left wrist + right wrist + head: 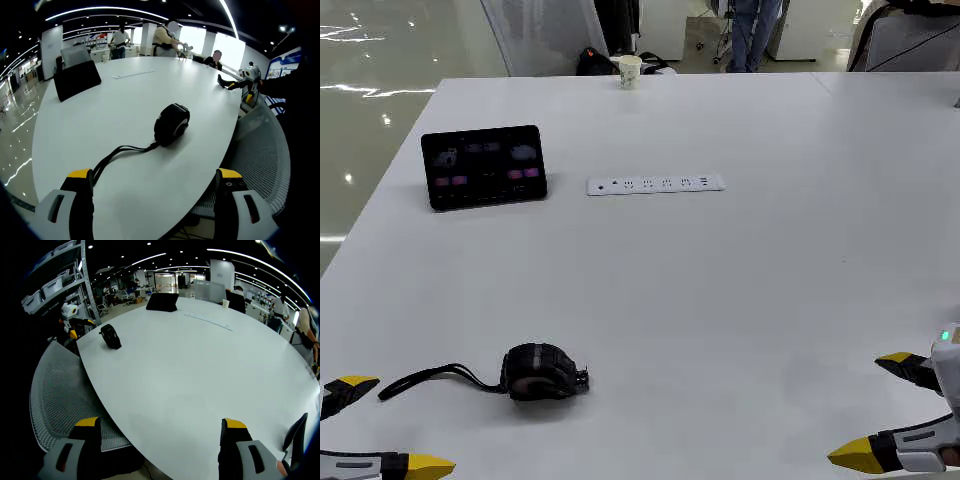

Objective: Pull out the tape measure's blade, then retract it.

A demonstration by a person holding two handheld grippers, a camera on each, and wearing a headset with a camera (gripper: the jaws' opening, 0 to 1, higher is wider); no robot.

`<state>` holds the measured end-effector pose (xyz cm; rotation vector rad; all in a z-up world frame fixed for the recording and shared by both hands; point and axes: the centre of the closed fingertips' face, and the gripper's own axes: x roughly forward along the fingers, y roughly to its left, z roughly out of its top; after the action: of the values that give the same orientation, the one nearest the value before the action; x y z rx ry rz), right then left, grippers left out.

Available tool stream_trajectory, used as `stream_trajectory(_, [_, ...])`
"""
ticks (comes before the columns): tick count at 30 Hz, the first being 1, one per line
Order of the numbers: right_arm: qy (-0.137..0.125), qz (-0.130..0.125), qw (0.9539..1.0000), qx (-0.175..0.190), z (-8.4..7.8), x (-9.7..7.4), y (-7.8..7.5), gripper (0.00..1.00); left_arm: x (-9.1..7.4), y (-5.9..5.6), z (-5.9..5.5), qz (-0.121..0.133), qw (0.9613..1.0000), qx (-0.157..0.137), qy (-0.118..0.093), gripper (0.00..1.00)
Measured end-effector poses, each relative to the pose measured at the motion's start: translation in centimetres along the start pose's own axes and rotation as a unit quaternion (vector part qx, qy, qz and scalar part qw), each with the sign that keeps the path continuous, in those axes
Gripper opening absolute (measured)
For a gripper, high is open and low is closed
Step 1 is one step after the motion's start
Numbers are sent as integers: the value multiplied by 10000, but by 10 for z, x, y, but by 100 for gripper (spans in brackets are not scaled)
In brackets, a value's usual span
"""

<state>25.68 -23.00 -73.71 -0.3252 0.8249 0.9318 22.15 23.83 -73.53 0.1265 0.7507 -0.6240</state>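
Head view: black tape measure [545, 372] lies on white table [740, 290] near front edge, strap trailing toward left gripper [390, 425]; right gripper [873, 408] well apart from it. Left gripper view: jaws wide, holding nothing, tape measure ahead. Right gripper view: jaws wide, tape measure far off

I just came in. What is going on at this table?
A person holds a gripper in each hand at a white table. A black tape measure lies near the front edge, its strap stretched toward the left gripper, which is open and grips nothing. The right gripper, also open, holds nothing far to the other side. The pulling has not started yet.
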Motion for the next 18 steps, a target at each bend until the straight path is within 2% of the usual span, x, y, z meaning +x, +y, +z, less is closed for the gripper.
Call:
stream_trajectory(8, [-14,-13,10000,-55,4,-1,0,99,-1,-3,-2,-51,10000,-20,-9,99])
stream_trajectory(12, [-4,-32,10000,-94,5,-1,-1,99,-2,-1,-4,-12,10000,-4,1,99])
stream_trajectory(15, [-40,-76,9997,-218,6,-1,-3,99,-2,1,-5,34,10000,41,30,99])
stream_trajectory(17, [-258,-199,9981,-523,13,2,-8,99,-1,1,-5,15,10000,17,43,99])
stream_trajectory(18, [-160,-206,9981,-560,9,3,-9,99,0,1,-7,25,10000,12,76,99])
